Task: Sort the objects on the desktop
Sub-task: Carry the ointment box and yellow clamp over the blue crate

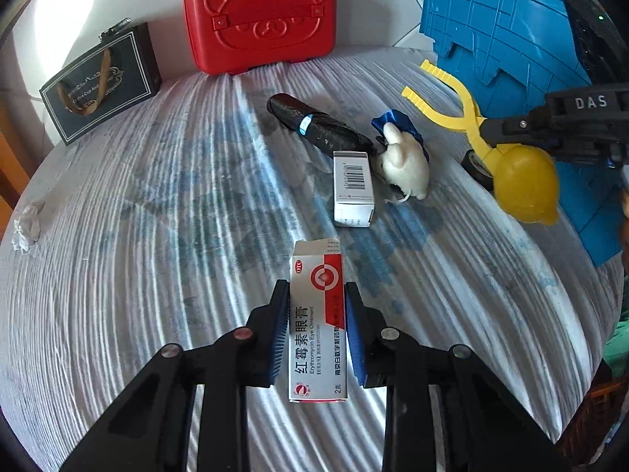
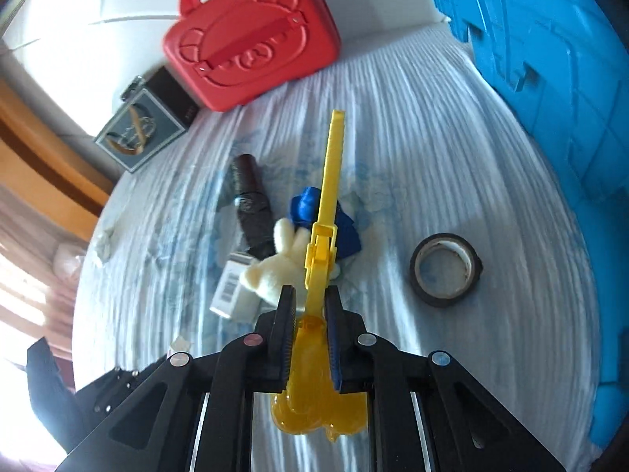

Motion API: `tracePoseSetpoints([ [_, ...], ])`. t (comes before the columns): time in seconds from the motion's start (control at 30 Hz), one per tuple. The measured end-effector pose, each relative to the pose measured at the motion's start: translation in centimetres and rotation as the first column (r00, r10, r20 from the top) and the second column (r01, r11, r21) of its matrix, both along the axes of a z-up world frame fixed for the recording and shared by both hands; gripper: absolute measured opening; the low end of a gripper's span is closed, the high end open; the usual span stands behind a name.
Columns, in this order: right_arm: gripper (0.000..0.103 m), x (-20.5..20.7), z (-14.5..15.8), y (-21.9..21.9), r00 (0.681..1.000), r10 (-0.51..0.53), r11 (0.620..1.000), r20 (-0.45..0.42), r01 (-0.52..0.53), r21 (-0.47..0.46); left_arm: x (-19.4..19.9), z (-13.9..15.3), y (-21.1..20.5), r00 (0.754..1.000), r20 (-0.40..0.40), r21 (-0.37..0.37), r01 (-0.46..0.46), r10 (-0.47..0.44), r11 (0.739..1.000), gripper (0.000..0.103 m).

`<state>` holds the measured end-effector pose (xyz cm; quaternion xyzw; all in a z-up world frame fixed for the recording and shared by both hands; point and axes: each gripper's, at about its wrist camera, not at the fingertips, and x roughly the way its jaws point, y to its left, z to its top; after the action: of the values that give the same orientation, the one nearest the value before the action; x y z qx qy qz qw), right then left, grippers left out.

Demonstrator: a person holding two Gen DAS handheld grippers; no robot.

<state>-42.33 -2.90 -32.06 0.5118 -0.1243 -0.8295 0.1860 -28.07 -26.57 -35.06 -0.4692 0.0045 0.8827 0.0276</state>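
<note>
Through the left wrist camera I see my left gripper [image 1: 316,314] at the bottom centre, its fingers closed narrowly on a white and red cardboard eye ointment box [image 1: 317,322], held lengthwise with its torn flap pointing away from me.

Through the right wrist camera, my right gripper [image 2: 309,330] grips a yellow plastic snowball-maker tong [image 2: 323,251] just above its rounded translucent cup, the long handle pointing toward the top of the frame.

I judge the sorting to be at an early stage: two items are in hand, but nothing visibly sits in a finished place. Scattered mid-frame on the tabletop [image 1: 157,236], under a rippled white and blue cloth, are:

- a second white box with a barcode [image 1: 353,188];
- a small white plush rabbit [image 1: 405,165] touching a blue satin scrap [image 1: 397,122];
- a folded black umbrella [image 1: 314,126];
- a roll of black tape [image 2: 446,269], right of centre in the right view.

At the top stand a red plastic bear-embossed case [image 1: 261,15], closed, and a dark gift box with a gold ribbon [image 1: 100,82]. A blue ribbed plastic crate [image 1: 503,31] fills the upper right.
</note>
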Motion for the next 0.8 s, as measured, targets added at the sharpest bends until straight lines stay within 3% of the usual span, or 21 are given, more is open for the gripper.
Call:
tracePoseSetpoints([
  [0.33,0.014,2.7,6.2,-0.4,0.995,0.025,0.998,-0.093,-0.031,-0.063,0.6,5.1,-0.3,0.995,-0.084,-0.033,0.042,-0.044,0.999,0.027],
  [0.6,0.014,4.8,11.2,-0.2,0.978,0.001,0.999,-0.207,-0.011,-0.046,-0.1,10.3,0.7,0.982,-0.159,-0.032,0.101,-0.105,0.994,0.027],
  [0.7,0.014,5.8,14.2,0.7,0.958,-0.029,1.0,-0.286,0.026,-0.013,-1.0,13.2,2.1,0.965,-0.211,-0.038,0.153,-0.158,0.987,0.027],
  [0.8,0.014,7.2,17.6,2.6,0.931,-0.079,0.997,-0.357,0.081,-0.009,-2.0,16.9,4.6,0.932,-0.284,-0.044,0.224,-0.227,0.974,0.027],
])
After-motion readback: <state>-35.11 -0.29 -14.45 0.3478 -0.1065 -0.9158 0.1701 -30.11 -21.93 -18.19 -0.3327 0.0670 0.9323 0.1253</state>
